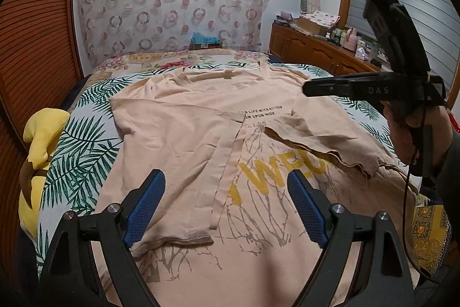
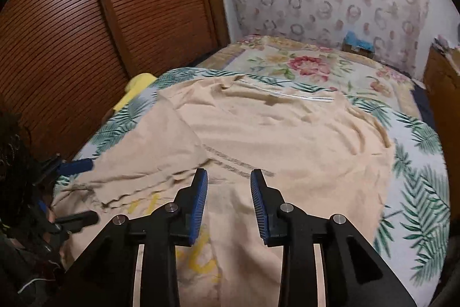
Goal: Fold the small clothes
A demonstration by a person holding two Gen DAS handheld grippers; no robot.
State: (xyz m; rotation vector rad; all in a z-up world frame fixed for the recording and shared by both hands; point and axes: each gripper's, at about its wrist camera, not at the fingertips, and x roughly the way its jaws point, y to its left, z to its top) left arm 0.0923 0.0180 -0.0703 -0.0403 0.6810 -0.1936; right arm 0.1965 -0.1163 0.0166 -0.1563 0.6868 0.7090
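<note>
Blue-padded left gripper (image 1: 225,203) hangs with jaws spread wide, nothing between them, just above the peach T-shirt (image 1: 184,151). Right gripper (image 2: 228,205) has its jaws partly apart, also empty; cloth lies below the gap (view is blurred, so contact is hard to judge). Shirt lies spread on the leaf-print bedspread (image 1: 83,140), one side folded inward over the yellow lettering (image 1: 276,174), the sleeve on the other side flopped loosely toward the middle. Yellow plush toy (image 1: 40,146) sits at the bed's edge beside the slatted wooden door (image 2: 86,33).
</note>
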